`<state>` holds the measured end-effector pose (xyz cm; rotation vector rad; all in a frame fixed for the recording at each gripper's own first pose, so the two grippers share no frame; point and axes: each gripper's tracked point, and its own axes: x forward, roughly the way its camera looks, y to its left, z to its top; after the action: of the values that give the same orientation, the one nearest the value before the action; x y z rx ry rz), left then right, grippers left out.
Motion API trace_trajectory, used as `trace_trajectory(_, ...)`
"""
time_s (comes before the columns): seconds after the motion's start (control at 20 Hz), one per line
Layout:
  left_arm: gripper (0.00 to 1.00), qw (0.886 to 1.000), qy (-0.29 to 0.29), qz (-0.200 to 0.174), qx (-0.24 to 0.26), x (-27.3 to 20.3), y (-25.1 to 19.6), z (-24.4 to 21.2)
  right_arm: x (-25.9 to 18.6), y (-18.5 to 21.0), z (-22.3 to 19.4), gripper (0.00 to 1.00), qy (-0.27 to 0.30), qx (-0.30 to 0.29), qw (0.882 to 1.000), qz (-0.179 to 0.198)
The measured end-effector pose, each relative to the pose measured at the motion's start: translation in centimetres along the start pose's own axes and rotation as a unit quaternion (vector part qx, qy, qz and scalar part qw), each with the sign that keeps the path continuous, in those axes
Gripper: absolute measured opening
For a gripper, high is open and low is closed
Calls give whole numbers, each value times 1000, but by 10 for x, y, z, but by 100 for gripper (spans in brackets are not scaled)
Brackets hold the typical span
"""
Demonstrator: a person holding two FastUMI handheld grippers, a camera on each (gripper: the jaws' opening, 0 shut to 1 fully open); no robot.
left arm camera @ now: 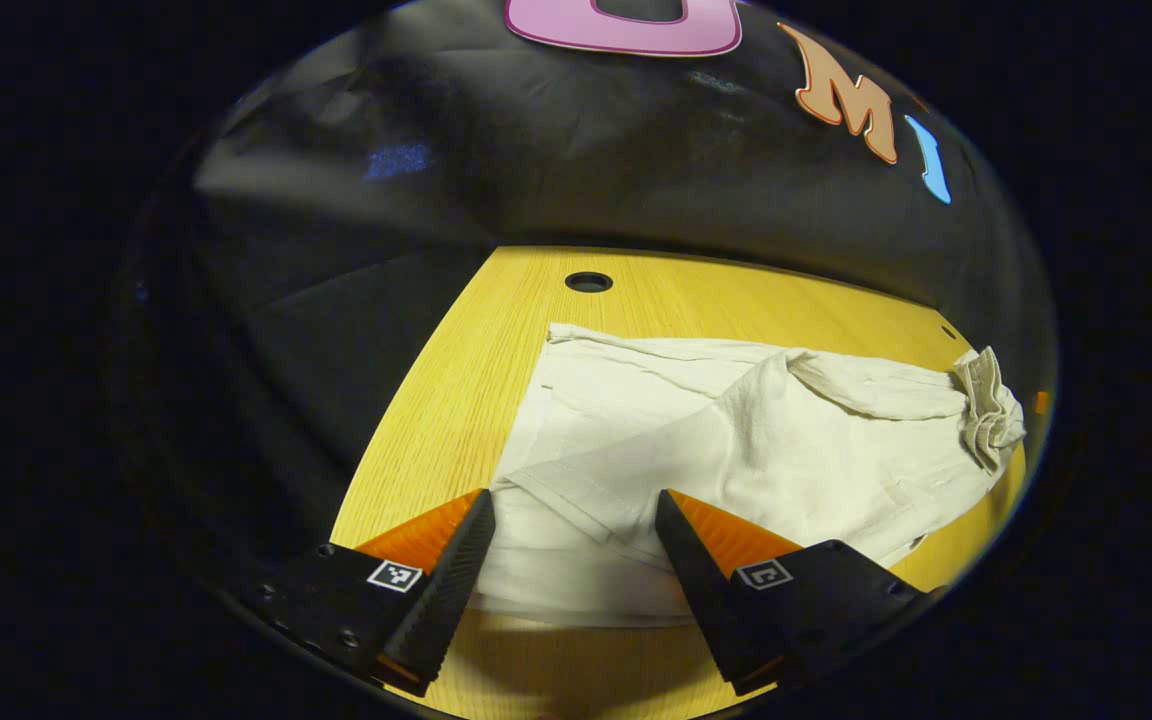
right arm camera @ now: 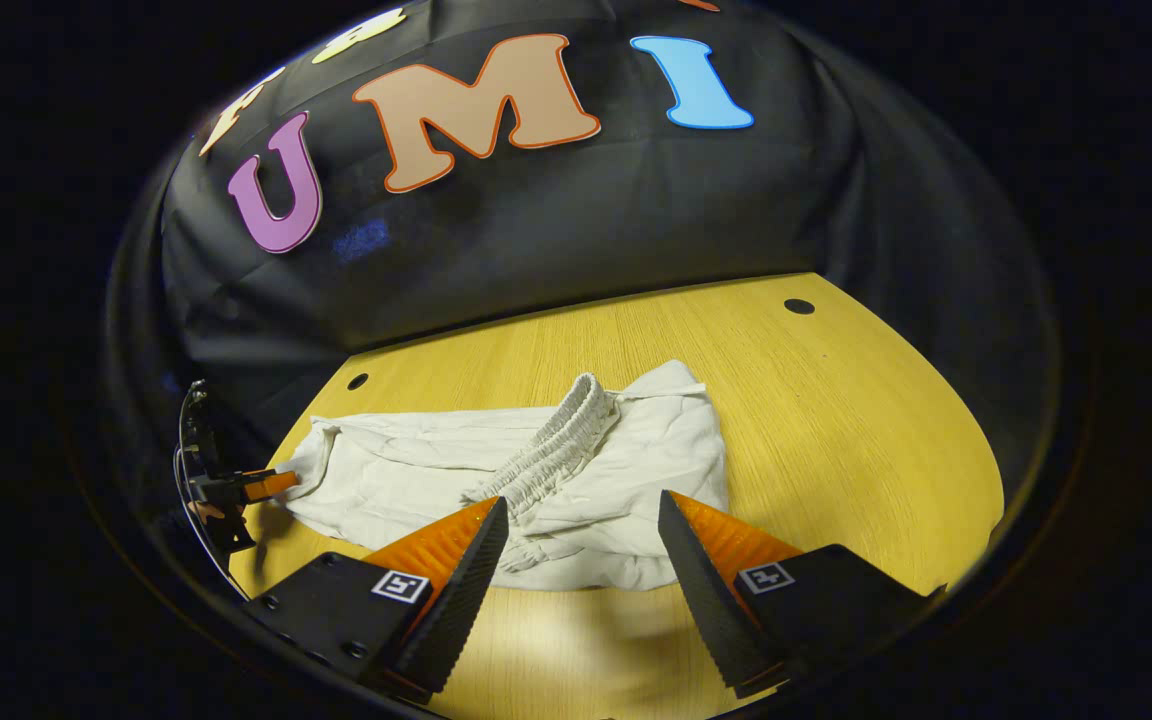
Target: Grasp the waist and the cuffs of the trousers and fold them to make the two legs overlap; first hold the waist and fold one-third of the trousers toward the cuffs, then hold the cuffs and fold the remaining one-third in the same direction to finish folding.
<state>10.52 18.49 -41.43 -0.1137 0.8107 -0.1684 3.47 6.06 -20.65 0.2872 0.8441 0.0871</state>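
Cream trousers (left arm camera: 736, 440) lie loosely spread on the yellow wooden table (left arm camera: 456, 400). In the left gripper view the cuff end (left arm camera: 576, 540) lies just beyond my left gripper (left arm camera: 573, 510), which is open and holds nothing. The bunched elastic waist (left arm camera: 986, 405) sits far right there. In the right gripper view the ribbed waistband (right arm camera: 556, 435) lies on top of the trousers (right arm camera: 416, 470), just ahead of my right gripper (right arm camera: 581, 515), also open. The left gripper (right arm camera: 236, 487) appears small at the trousers' far left end.
The table (right arm camera: 836, 420) has round cable holes (left arm camera: 588, 282) near its far edge, one (right arm camera: 798, 306) at the right and one (right arm camera: 357, 381) at the left in the right gripper view. Bare wood stretches right of the trousers. Black cloth walls close behind.
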Motion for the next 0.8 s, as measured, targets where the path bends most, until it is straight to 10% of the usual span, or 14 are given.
trace_trajectory(0.15, 96, 1000, 6, 3, 8, 0, -1, -2, -1, -1, -2, 96, 0, 0, 1000, -2)
trace_trajectory(0.25, 77, 1000, 11, -7, 0, 3, -16, -2, -2, -3, -4, 92, 2, 2, 1000, -1)
trace_trajectory(0.4, 12, 1000, -4, 0, -27, 2, -28, 0, -4, -5, -6, 92, 4, 9, 1000, 0)
trace_trajectory(0.8, 0, 998, -14, 47, -36, -15, -43, 24, -23, -24, 1, 96, -8, 18, 1000, 8)
